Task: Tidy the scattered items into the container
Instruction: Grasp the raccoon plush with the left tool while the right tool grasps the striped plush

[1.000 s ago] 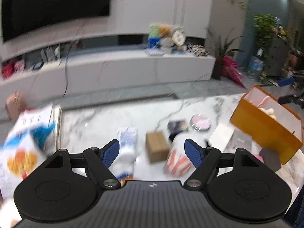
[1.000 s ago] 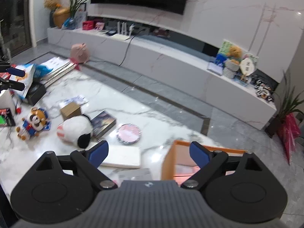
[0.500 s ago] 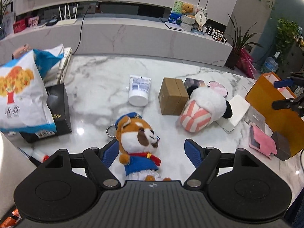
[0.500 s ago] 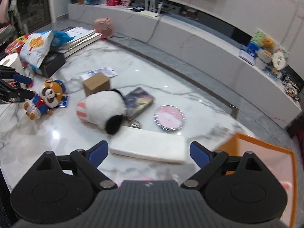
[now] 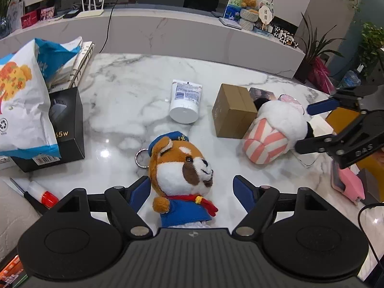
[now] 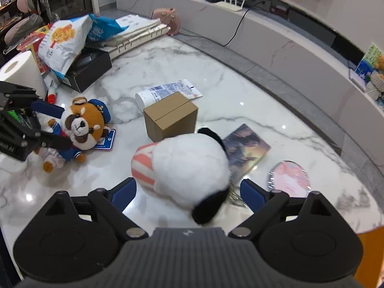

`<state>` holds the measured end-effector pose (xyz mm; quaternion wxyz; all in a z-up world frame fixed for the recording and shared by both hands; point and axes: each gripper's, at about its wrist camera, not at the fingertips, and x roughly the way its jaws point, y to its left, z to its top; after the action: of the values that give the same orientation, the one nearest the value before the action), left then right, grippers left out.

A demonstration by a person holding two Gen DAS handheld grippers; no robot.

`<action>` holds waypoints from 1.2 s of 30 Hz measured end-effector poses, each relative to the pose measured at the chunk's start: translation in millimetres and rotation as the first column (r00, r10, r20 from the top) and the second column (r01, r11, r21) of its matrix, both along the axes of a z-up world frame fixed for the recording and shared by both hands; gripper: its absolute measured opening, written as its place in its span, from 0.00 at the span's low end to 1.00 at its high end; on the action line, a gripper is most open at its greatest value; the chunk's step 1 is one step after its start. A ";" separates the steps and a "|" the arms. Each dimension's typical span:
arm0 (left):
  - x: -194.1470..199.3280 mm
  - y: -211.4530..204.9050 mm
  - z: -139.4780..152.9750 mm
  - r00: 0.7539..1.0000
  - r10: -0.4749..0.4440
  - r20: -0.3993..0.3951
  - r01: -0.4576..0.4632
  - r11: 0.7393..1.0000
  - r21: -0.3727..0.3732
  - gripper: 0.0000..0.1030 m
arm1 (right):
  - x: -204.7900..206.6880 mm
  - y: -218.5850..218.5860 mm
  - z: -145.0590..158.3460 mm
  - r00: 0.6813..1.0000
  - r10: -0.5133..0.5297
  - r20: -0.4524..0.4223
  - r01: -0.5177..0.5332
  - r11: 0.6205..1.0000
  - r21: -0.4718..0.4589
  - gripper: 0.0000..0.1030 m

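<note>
Both spread wide, the left hand-held gripper point(image 5: 192, 189) straddles the fox plush point(image 5: 180, 168); the right hand-held gripper point(image 6: 188, 192) straddles the white plush point(image 6: 189, 165). Only the left view shows the orange container point(image 5: 345, 117).

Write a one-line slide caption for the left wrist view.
Open left gripper straddles a fox plush lying on the marble table, pads not yet touching it.

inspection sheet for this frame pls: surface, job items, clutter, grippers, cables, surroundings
Surface: white marble table, glossy.
Job's things: fox plush, white plush, cardboard box, white tube, booklet, pink round item; orange container at the table's edge.
Clutter: snack bag on black box, glue pen.
Grippers: left gripper open around the fox plush; right gripper open around the white plush.
Cables: black lead to the router.
Surroundings: TV console, plants.
</note>
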<state>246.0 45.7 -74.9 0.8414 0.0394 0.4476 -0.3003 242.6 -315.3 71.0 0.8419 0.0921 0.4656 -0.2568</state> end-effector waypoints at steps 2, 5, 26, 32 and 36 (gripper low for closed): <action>2.8 0.3 -2.7 1.000 0.002 -0.009 -0.002 1.000 -0.001 0.86 | 9.2 -3.6 -7.4 1.000 0.002 -0.010 -0.002 1.000 0.015 0.93; 6.4 1.4 -6.1 1.000 0.008 -0.020 -0.008 1.000 -0.005 0.86 | 19.8 -7.3 -15.3 1.000 0.001 -0.027 -0.001 1.000 0.014 0.96; 10.3 -7.7 -24.5 0.998 -0.013 -0.068 0.014 1.000 0.023 0.68 | 64.3 -8.9 -22.4 0.999 -0.029 -0.043 0.030 0.999 0.020 1.00; 9.9 -6.4 -25.8 0.998 -0.022 -0.067 0.024 0.999 0.031 0.61 | 75.5 -8.8 -24.1 0.997 -0.057 -0.045 0.058 0.998 0.025 1.00; 10.4 -6.5 -25.8 0.998 -0.028 -0.064 0.030 0.999 0.035 0.60 | 81.3 -7.2 -26.1 0.994 -0.074 -0.078 0.075 0.997 0.019 1.00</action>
<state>256.4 39.2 -100.7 0.8215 0.0513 0.4788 -0.3055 323.9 -322.5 44.9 0.8121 0.1085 0.4967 -0.2863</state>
